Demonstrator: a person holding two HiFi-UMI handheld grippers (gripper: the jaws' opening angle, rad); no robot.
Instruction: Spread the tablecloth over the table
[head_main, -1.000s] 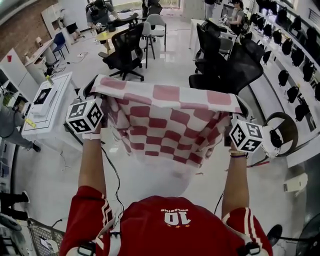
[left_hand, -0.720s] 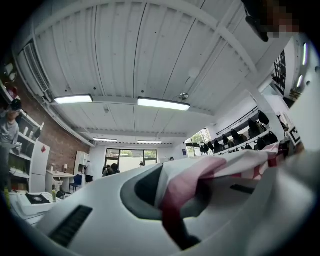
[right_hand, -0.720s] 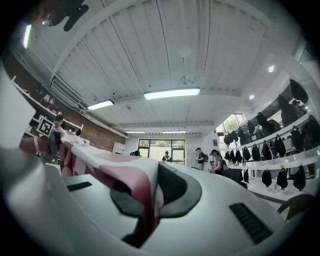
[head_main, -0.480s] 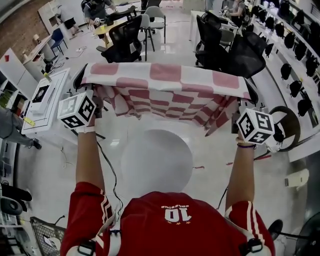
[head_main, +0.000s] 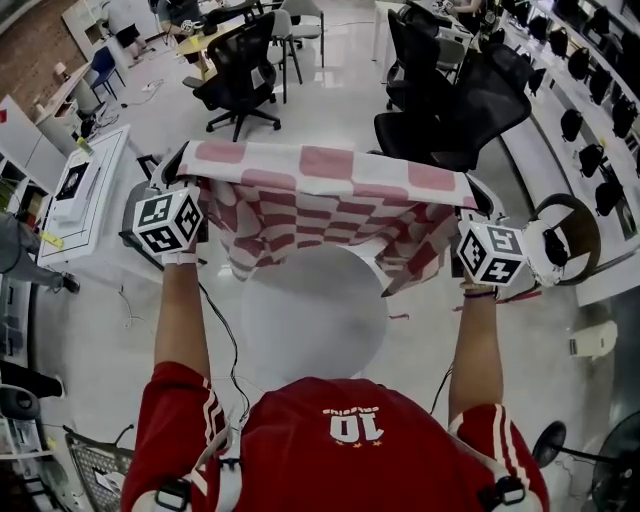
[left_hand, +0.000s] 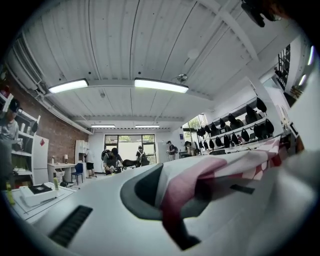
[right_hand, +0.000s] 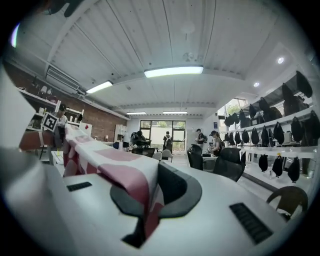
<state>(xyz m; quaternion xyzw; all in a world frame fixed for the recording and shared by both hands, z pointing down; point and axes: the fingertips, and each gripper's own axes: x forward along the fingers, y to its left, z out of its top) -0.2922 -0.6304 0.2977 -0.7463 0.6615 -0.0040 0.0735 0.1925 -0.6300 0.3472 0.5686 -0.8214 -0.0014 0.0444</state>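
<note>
A red-and-white checked tablecloth (head_main: 325, 185) hangs stretched between my two grippers above a small round white table (head_main: 315, 315). My left gripper (head_main: 185, 165) is shut on the cloth's left corner, which runs pinched between its jaws in the left gripper view as a pink fold of tablecloth (left_hand: 200, 177). My right gripper (head_main: 470, 195) is shut on the right corner; the tablecloth (right_hand: 125, 172) drapes off to the left in the right gripper view. The cloth's lower part sags and folds over the table's far edge, hiding it.
Black office chairs (head_main: 245, 70) stand beyond the table, more chairs (head_main: 450, 105) at the right. A white desk (head_main: 75, 195) with a device is at the left. Shelves with dark headsets (head_main: 590, 110) line the right wall. People work at the far desks.
The cloth was lifted and pulled taut, then both grippers came down with it. The cloth now hangs lower, over the table's far edge.
</note>
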